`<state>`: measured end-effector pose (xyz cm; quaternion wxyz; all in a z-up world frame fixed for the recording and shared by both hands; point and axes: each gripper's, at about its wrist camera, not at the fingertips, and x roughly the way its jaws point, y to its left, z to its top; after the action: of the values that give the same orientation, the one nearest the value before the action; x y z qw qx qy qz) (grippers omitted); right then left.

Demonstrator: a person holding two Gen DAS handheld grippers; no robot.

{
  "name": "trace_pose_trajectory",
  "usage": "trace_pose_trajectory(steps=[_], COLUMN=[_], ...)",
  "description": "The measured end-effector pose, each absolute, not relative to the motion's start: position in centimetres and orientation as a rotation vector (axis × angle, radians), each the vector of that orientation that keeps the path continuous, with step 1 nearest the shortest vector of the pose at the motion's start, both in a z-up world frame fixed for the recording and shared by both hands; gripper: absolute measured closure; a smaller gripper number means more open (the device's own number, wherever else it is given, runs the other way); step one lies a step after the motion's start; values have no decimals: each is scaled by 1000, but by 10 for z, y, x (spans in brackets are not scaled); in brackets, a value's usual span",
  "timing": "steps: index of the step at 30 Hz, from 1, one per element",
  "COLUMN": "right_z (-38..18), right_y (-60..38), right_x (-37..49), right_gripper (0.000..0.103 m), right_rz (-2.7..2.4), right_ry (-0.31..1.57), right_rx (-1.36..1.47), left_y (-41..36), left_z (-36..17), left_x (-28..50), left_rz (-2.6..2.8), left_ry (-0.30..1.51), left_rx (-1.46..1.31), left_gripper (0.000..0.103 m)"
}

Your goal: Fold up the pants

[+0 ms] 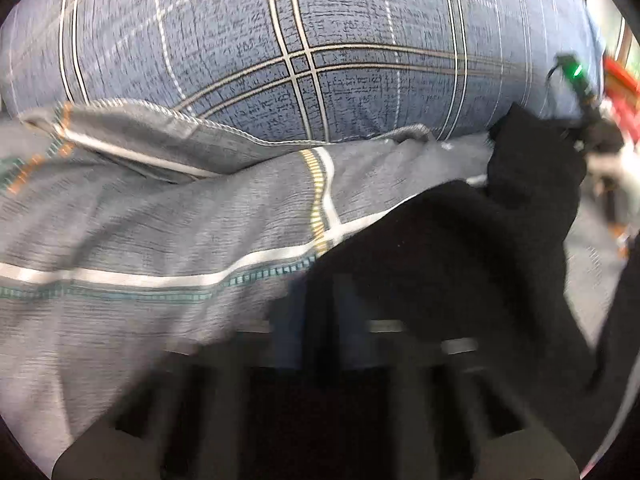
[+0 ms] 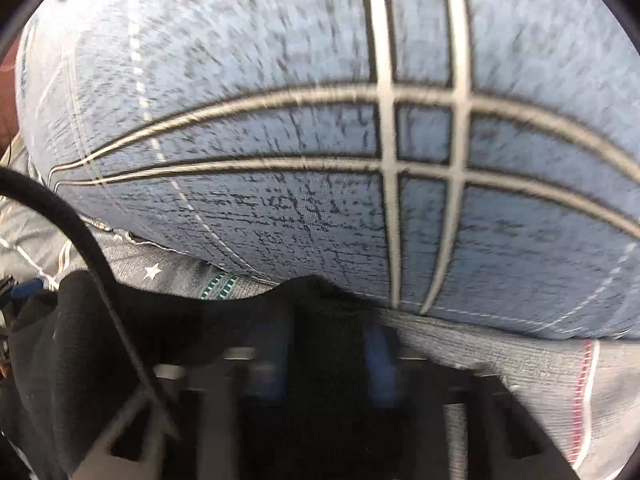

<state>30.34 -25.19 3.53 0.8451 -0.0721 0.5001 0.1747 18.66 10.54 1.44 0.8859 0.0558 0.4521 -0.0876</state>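
Note:
The black pants (image 1: pixel 440 248) lie on a grey striped bedsheet (image 1: pixel 140 240) and drape over my left gripper (image 1: pixel 320 320). Its fingers are blurred and close together with black cloth between them. In the right wrist view the pants (image 2: pixel 180 332) cover the lower left. My right gripper (image 2: pixel 328 344), with blue pads (image 2: pixel 378 356), is closed on the pants' edge. The other gripper (image 1: pixel 588 128), with a green light, shows at the left wrist view's far right, at the pants' far end.
A big blue plaid pillow (image 1: pixel 320 60) lies just beyond the pants and fills the right wrist view (image 2: pixel 320 140). A black cable (image 2: pixel 80 232) crosses the left of the right wrist view. A grey sheet with a pink stripe (image 2: pixel 584 400) lies at the right.

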Motion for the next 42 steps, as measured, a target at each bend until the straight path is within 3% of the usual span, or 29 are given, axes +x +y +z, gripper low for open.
trace_pose_trajectory(steps=[4, 13, 17, 21, 24, 28, 31, 32, 33, 34, 36, 42], right_z=[69, 166, 189, 163, 122, 103, 113, 113, 114, 114, 110, 97], right_y=[-272, -340, -382, -390, -398, -423, -425, -422, -421, -418, -406, -398], right_x=[281, 195, 119, 47, 20, -11, -34, -39, -44, -48, -50, -36], right_gripper=[98, 99, 99, 99, 98, 97, 89, 86, 76, 62, 51, 51], right_rz=[392, 410, 383, 312, 251, 192, 224, 240, 265, 285, 292, 285], right_ry=[980, 779, 710, 740, 877, 984, 910, 895, 877, 866, 865, 874], right_rx=[-113, -21, 13, 46, 26, 114, 258, 296, 343, 380, 413, 508], left_y=[100, 74, 47, 36, 35, 44, 61, 65, 67, 68, 73, 73], left_z=[34, 109, 103, 63, 33, 39, 51, 52, 52, 53, 52, 42], left_x=[165, 64, 4, -38, -44, -54, -57, -58, -59, -61, -62, -67], left_rz=[-196, -291, -372, -392, -297, -311, -314, -311, -306, -302, -312, -315], left_ry=[875, 676, 664, 783, 884, 877, 847, 839, 836, 836, 824, 853], left_rx=[120, 60, 97, 111, 146, 40, -107, -150, -184, -205, -266, -366], left_gripper=[99, 99, 99, 99, 99, 99, 90, 80, 73, 59, 56, 51])
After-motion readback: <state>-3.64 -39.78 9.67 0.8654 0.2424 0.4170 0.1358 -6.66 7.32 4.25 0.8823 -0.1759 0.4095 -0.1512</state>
